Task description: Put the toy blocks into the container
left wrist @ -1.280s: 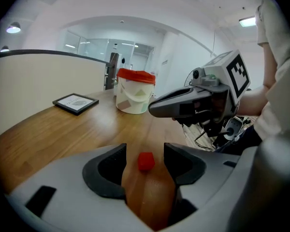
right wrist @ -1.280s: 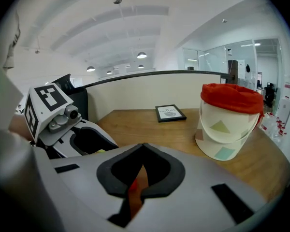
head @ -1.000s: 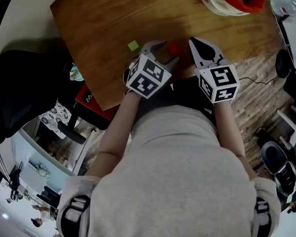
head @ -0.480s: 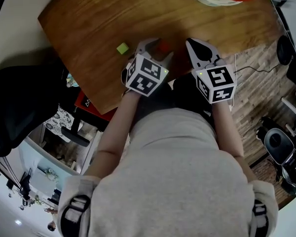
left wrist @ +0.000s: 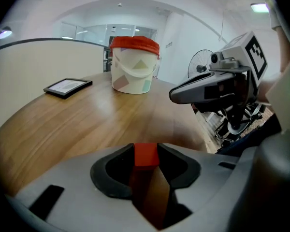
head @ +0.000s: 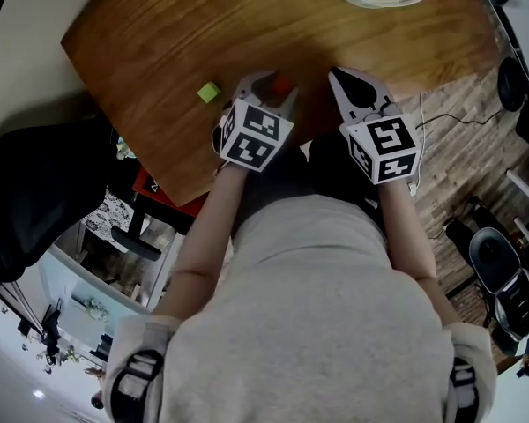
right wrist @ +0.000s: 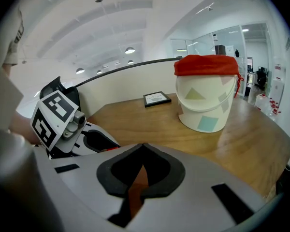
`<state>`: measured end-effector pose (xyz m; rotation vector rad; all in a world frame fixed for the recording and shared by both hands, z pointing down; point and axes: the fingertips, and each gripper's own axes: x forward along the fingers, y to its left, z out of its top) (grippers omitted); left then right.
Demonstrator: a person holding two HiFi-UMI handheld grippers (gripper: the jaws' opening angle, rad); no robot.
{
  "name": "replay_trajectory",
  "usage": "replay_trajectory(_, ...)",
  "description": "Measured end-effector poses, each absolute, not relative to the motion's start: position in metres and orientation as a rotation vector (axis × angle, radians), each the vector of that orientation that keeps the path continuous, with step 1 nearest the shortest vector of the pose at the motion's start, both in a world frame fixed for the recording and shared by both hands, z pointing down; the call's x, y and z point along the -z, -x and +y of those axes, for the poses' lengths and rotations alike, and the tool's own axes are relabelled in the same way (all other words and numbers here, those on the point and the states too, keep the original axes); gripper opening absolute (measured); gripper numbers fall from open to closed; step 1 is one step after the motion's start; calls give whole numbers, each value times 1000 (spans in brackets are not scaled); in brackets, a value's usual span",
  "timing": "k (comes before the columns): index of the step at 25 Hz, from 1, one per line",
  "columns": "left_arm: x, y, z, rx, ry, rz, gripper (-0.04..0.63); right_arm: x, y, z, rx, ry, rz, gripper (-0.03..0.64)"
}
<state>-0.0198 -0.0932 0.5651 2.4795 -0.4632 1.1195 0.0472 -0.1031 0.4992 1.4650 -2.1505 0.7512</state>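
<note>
- Two tools are working over the table (head: 159, 33); only the left gripper view is showing the left tool (left wrist: 146, 148) clamping the red block (left wrist: 146, 154) between its pads.
- Only the right gripper view is showing the right tool (right wrist: 142, 146) clenched on nothing, with the container (right wrist: 205, 93) standing well beyond it.
- Only the head view is showing a green block (head: 209, 92) lying loose on the table.
- Since a second ago, the left tool's jaws have just been closing around the red block.
</note>
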Motion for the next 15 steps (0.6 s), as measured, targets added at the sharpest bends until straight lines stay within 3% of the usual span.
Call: replay_trajectory(15,-530,2,-122,-1056,-2493,-605,163,-473,-78,-128,-671,-1487,-2231,11)
